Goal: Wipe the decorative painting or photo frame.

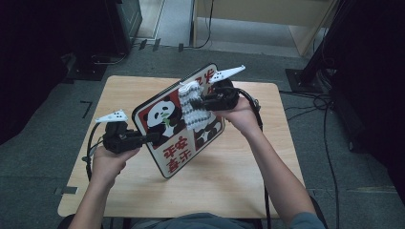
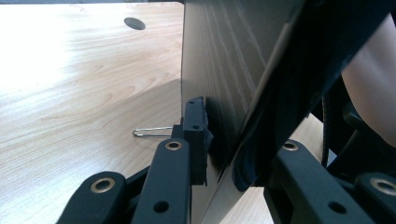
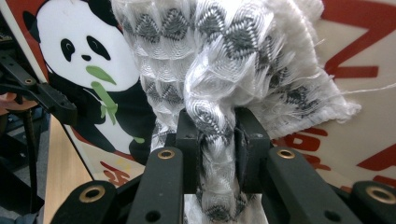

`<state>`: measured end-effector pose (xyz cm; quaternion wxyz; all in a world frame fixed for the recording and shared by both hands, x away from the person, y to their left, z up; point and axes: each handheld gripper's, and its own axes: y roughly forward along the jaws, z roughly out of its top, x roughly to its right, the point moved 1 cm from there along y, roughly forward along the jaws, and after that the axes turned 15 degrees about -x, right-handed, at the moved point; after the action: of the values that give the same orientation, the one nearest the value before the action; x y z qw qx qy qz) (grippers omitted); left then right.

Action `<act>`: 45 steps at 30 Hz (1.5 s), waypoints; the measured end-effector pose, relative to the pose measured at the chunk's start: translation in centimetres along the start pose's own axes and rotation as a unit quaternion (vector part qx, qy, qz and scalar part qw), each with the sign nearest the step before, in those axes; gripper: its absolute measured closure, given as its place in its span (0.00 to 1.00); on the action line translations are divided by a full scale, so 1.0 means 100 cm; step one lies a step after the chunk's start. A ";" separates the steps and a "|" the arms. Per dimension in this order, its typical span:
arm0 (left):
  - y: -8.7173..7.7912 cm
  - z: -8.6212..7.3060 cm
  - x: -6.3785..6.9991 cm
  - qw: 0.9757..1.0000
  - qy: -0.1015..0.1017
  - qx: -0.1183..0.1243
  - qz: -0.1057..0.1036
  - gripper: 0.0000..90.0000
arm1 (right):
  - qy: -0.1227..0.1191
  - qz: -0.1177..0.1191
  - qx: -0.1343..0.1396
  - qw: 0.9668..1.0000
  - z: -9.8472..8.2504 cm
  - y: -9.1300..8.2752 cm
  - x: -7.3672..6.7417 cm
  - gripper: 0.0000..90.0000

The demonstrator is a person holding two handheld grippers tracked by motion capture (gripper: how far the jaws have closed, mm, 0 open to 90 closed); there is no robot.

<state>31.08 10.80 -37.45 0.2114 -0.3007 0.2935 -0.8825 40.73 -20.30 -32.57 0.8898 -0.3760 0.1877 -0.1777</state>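
Keep your left tool (image 1: 152, 138) clamped on the edge of the tilted red-and-white panda sign board (image 1: 165, 157) above the worktop (image 1: 229, 181), and sweep the white-and-grey woven cloth (image 1: 193, 112), pinched in your right tool (image 1: 199, 102), firmly across its face.

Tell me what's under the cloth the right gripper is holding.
The cloth lies against the panda board, covering part of a panda and the red characters. The printing beneath it is hidden. The right gripper pinches the cloth; the left gripper clamps the board's edge.
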 end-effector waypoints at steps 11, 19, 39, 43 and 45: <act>0.000 0.001 -0.001 1.000 0.002 0.000 -0.003 0.85 | 0.008 0.006 -0.004 1.000 -0.008 0.005 0.001 0.84; 0.000 0.002 -0.002 1.000 0.003 -0.001 -0.004 0.85 | 0.007 0.013 -0.002 1.000 -0.015 0.010 0.003 0.84; 0.000 0.002 -0.002 1.000 0.002 -0.003 -0.004 0.85 | 0.016 0.015 -0.016 1.000 -0.032 0.021 0.006 0.83; 0.000 0.002 -0.002 1.000 0.003 -0.005 -0.006 0.85 | 0.016 0.014 -0.018 1.000 -0.035 0.023 0.006 0.83; 0.000 0.002 -0.002 1.000 0.002 -0.005 -0.007 0.85 | 0.016 0.013 -0.020 1.000 -0.037 0.025 0.007 0.83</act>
<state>31.40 10.86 -37.40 0.2031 -0.3015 0.2961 -0.8832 39.99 -21.22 -36.95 0.8810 -0.3889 0.2102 -0.1686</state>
